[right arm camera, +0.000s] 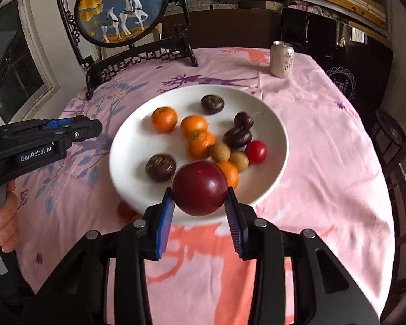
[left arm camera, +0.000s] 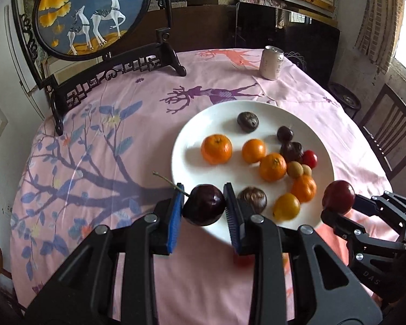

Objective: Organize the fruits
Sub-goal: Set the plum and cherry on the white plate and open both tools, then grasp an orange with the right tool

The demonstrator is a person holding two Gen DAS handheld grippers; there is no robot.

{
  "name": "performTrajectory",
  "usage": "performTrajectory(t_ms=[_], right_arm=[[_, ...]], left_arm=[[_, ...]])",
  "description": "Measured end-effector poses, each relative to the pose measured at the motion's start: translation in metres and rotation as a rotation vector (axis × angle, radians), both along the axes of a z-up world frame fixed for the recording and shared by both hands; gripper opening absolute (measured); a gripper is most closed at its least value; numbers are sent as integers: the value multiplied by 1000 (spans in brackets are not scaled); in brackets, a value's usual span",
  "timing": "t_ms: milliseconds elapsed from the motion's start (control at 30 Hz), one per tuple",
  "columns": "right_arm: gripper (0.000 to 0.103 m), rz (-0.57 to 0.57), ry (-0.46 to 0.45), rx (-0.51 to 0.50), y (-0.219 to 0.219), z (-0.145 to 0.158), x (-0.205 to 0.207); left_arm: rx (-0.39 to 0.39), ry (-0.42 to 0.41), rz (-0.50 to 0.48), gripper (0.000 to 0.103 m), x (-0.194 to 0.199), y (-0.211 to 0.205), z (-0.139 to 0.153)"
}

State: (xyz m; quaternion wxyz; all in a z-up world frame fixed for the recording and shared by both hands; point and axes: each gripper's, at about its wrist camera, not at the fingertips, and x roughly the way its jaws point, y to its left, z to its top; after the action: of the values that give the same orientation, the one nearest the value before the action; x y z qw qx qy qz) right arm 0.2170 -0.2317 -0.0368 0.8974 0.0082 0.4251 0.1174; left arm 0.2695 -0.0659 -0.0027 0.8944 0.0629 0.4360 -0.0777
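Left tongs pinch a dark cherry between the blue pads; its stem juts out to the left. The pads press on both sides of the fruit, so the opening is narrow, set by the cherry's width. The cherry hangs over the near-left rim of the plate, clear of the cloth.

Right tongs pinch a red plum the same way, one pad on each flank. The opening is a little wider, matching the larger fruit. The plum hangs over the near rim of the plate, above an orange.

Step in hand, by judgement: both fruits are gripped and carried toward the plate, which already bears oranges, brown fruit, small tan fruit and a red tomato. At least one red fruit lies on the bench by the near rim, still unsorted.

Next move calls for:
1. Bringing each fruit over a bare patch of plate. The left half offers the most room.
2. Lowering until the fruit is just above the plate.
3. Spreading the tongs gently, since round fruit rolls readily and may knock its neighbours or leave the rim.
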Motion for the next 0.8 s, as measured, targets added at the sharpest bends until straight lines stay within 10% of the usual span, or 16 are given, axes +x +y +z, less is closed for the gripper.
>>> performTrajectory(t_ms=[333,433,800], right_arm=[[41,2,37,-108,7,-26,76],[60,-11,-4,-145,8,-21,74],[65,-3,-128,-85,-2,28,-46]], left_arm=[[35,102,53,31,68,-20,-39],[27,98,55,69,70,-20,-37],[-38,-76,49,78,-40,16,10]])
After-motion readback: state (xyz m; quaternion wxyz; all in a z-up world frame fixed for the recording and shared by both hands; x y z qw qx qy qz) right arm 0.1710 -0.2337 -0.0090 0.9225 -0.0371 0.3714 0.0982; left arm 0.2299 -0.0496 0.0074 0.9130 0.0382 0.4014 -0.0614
